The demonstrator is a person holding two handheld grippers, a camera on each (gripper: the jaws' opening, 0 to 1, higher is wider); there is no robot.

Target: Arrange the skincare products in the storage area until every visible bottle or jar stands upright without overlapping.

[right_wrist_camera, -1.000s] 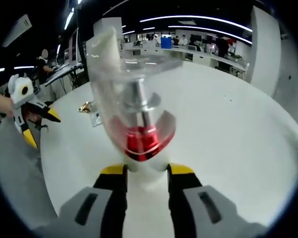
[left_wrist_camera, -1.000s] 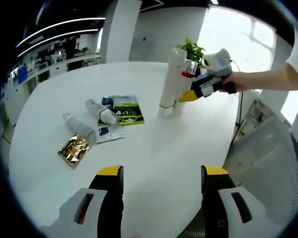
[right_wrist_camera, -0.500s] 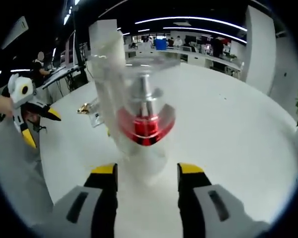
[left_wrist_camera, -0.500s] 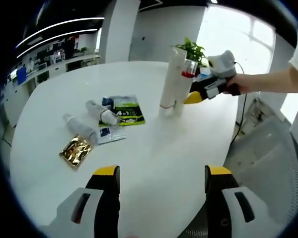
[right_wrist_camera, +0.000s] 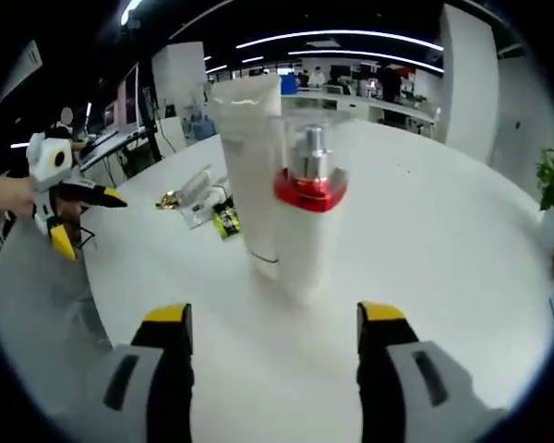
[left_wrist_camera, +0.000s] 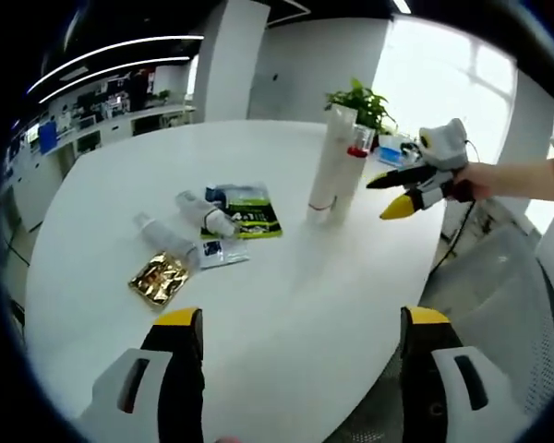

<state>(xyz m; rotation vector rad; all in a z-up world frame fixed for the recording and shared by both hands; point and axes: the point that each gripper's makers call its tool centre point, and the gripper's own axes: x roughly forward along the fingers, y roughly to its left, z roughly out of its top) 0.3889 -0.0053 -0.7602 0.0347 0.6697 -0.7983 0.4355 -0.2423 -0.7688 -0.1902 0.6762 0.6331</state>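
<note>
We hold the right gripper (right_wrist_camera: 270, 346) with its jaws wide and empty, just in front of the pump bottle (right_wrist_camera: 308, 221), which stands upright on the white table (right_wrist_camera: 462, 231) right against a tall white tube (right_wrist_camera: 251, 171), also upright. In the left gripper view that same pair stands near the table's far side, the pump bottle (left_wrist_camera: 353, 171) beside the tube (left_wrist_camera: 331, 161), with our right gripper (left_wrist_camera: 415, 185) apart from them. Our left gripper (left_wrist_camera: 295, 369) hangs over the near edge, jaws wide, holding nothing. Two small bottles (left_wrist_camera: 203, 212) (left_wrist_camera: 164, 238) lie on their sides toward the table's middle, among a green sachet (left_wrist_camera: 254, 210), a pale sachet (left_wrist_camera: 220, 251) and a gold packet (left_wrist_camera: 159, 277); one bottle looks to rest partly over the sachets. These two are what we judge is left to do. The risks we see: the upright pair is tall, slim and set touching, so a nudge to either as a gripper passes could topple both; the lying bottles are round and could roll off when pinched, or drag a sachet along; stood on a sachet and not on bare table, a bottle would sit unsteady. The green sachet carries white lettering, too small and blurred for us to read; we can read no brand on the tube or bottles.
</note>
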